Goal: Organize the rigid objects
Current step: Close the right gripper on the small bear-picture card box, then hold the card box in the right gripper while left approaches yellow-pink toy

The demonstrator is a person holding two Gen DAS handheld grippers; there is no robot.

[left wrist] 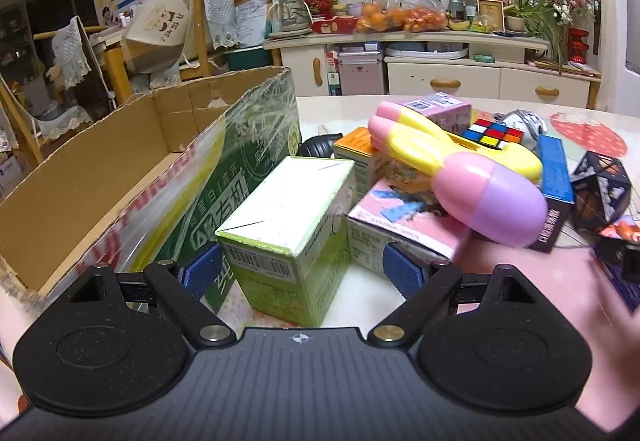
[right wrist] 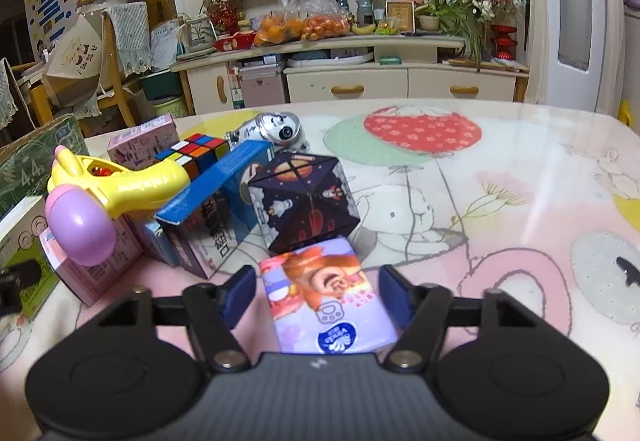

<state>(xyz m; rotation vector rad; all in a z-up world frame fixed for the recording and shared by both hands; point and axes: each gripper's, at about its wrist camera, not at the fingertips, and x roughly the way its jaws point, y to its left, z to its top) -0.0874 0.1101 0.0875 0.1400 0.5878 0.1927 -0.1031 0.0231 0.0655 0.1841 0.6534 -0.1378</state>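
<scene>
Left gripper tilts forward and down over the table, jaws spread wide around the green carton. The left pad sits right at the carton's near corner, though whether it touches is hard to judge; the right pad stands clear, with a gap. The carton stands upright just beside the open cardboard box, at the near edge of the pile.

Over on the right, the right gripper points down at a similar slant, jaws drawn in around the purple cartoon box. Both blue pads flank its sides, a sliver of daylight on each, so no firm clamp shows. That box lies on the tablecloth, just in front of the dark space-print cube, with the blue box and the yellow-and-pink toy to its left.
</scene>
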